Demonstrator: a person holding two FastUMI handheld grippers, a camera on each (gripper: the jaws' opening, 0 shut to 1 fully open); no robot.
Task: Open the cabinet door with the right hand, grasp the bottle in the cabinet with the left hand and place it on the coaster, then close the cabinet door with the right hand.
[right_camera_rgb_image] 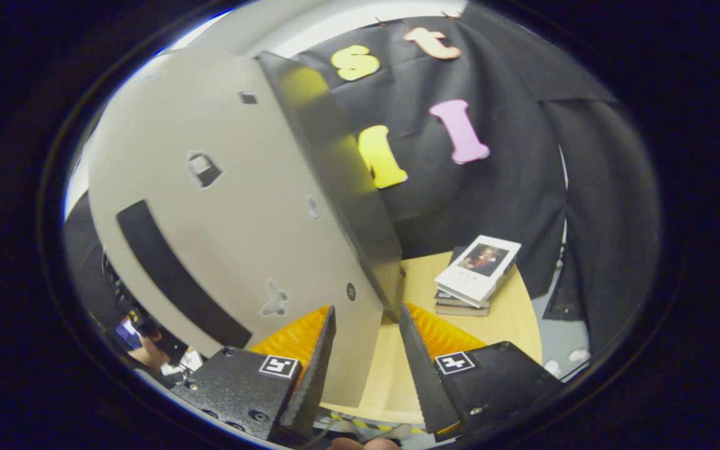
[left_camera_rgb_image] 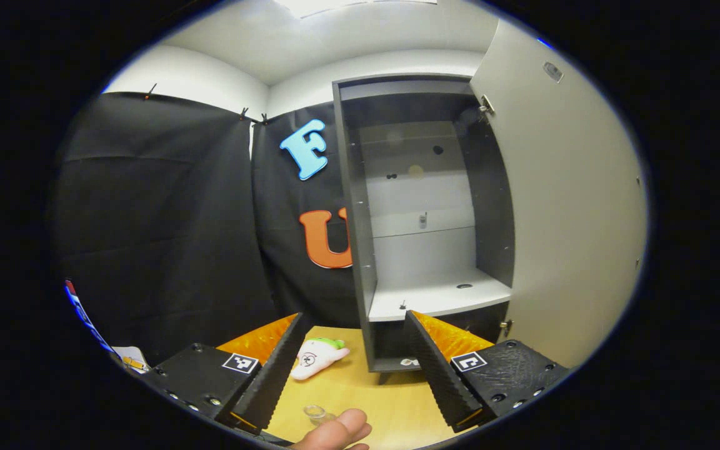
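Observation:
The grey cabinet stands open, its pale door swung out to the right. Its lower shelf is bare. My left gripper is open in front of the cabinet, holding nothing. Low between its fingers a small clear round thing sits on the table beside a person's fingertip; I cannot tell whether it is the bottle. In the right gripper view the door is close up. Its lower free corner reaches in between the fingers of my open right gripper, with a gap to the right finger.
A small plush toy lies on the wooden table left of the cabinet's foot. A stack of books rests on the round table beyond the door. The door carries a long dark handle strip.

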